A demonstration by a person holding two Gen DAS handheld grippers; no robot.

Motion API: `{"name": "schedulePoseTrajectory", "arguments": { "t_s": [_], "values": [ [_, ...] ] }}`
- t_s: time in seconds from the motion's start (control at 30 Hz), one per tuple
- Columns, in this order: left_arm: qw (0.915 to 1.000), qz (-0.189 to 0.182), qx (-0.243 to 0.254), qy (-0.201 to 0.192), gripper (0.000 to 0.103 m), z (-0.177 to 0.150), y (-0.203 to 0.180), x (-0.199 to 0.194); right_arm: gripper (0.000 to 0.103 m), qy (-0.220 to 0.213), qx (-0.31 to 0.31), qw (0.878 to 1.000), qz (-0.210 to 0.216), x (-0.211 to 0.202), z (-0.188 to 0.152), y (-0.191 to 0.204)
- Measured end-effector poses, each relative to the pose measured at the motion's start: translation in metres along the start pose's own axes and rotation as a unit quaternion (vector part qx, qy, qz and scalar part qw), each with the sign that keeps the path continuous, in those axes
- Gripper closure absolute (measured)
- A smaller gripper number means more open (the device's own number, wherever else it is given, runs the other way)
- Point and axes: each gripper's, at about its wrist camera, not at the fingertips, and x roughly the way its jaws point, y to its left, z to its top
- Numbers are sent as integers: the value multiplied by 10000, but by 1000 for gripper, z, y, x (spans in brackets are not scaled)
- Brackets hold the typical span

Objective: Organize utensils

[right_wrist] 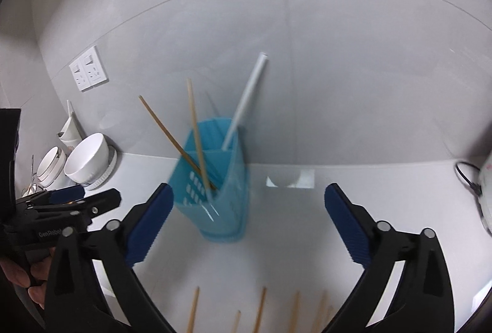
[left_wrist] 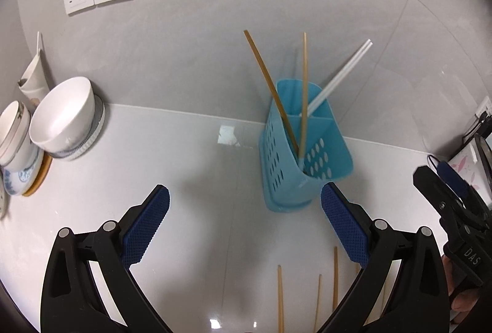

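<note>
Left wrist view: my left gripper gapes wide with nothing in it, blue holder just ahead on the counter against the wall, two wooden chopsticks and a white one standing inside, perforations sharp. Right wrist view: my right gripper also wide and empty, holder blurred, but more loose chopsticks visible lying below it.

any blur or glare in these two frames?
Left wrist view: sharp, with ceiling-light glare on the white counter beside the blue holder. Right wrist view: motion blur smears the holder and chopsticks; fisheye bends wall lines in both.
</note>
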Motion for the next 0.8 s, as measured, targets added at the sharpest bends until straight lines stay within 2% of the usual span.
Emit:
{"name": "schedulePoseTrajectory", "arguments": {
  "t_s": [0.1,0.47,0.8],
  "values": [
    [9999,-69,-2,134,6,-13,-5,1,8,292,93,9995,-80,-5,-15,-13],
    [9969,-89,245,738,6,-71,-26,20,8,903,292,9934,-651,-18,-80,-61],
    [9916,5,361,1242,6,-121,-34,39,9,1524,507,9818,-1013,-19,-129,-94]
  ]
}}
